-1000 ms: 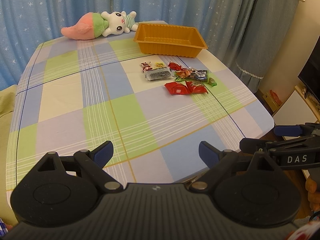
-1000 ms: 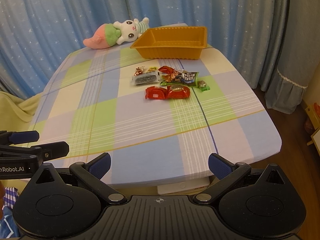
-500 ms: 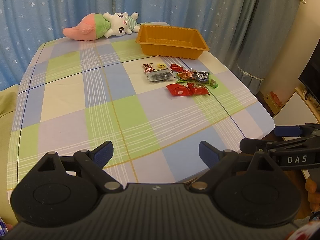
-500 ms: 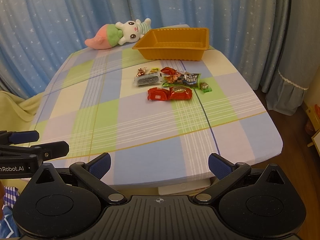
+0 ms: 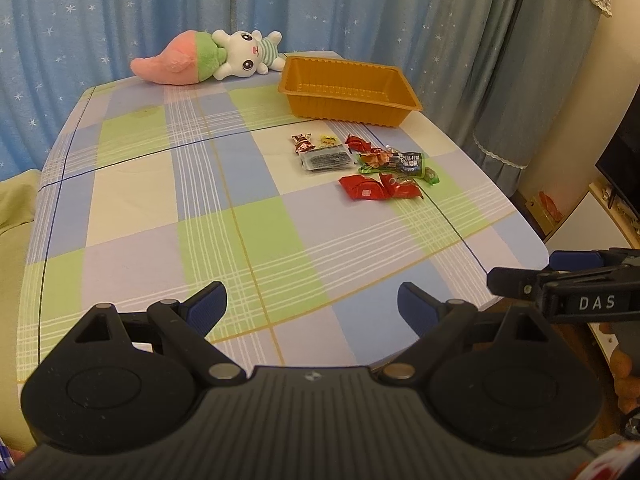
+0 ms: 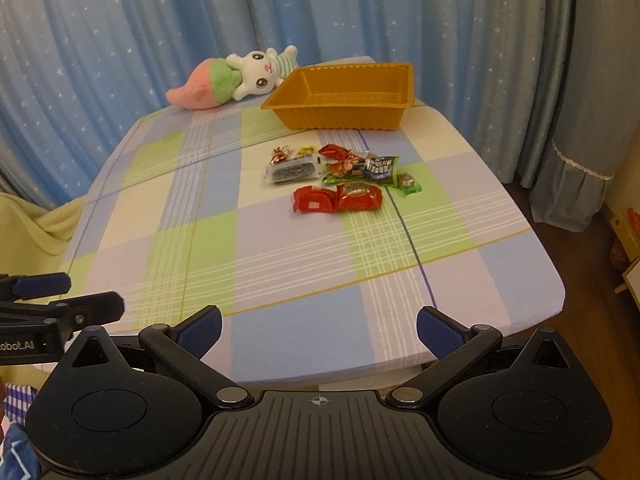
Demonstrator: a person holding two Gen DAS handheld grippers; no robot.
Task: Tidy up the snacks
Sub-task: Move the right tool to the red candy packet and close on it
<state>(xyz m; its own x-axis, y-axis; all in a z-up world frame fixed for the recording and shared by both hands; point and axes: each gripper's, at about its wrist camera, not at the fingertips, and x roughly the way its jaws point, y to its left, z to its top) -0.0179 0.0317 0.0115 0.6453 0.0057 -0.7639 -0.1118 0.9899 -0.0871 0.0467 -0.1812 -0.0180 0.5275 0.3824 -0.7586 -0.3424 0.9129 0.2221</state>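
Two blue-padded fingers of the left gripper (image 5: 311, 304) stand spread wide and empty over the near edge of a table (image 5: 120, 216) covered in a pastel checked cloth, seen from the left wrist camera. Well beyond them, right of centre, a loose cluster of wrapped snacks (image 5: 366, 164) lies on the cloth: two red packets (image 5: 378, 188) nearest, a green-and-dark packet (image 5: 394, 161) just behind, a clear pack of dark pieces (image 5: 326, 160) to their left, and small candies on the far side. An orange tray (image 5: 348, 96) sits farther back, near the far right corner, apart from the snacks and holding none of them. A plush rabbit with a pink tail (image 5: 208, 58) lies at the far edge, left of the tray, before blue star-print curtains (image 5: 120, 8). At right, the right gripper (image 5: 560, 276) juts in beyond the table's side, a hand (image 5: 624, 372) partly visible below it.

From the right wrist camera, the right gripper (image 6: 319, 330) hovers off the near edge, fingers parted and gripping nothing. The snacks (image 6: 340, 176) lie mid-table straight ahead, the red packets (image 6: 338, 199) closest, the orange tray (image 6: 344, 96) behind them and the plush rabbit (image 6: 240, 78) at far left. The left gripper (image 6: 60, 296) enters at the near left.
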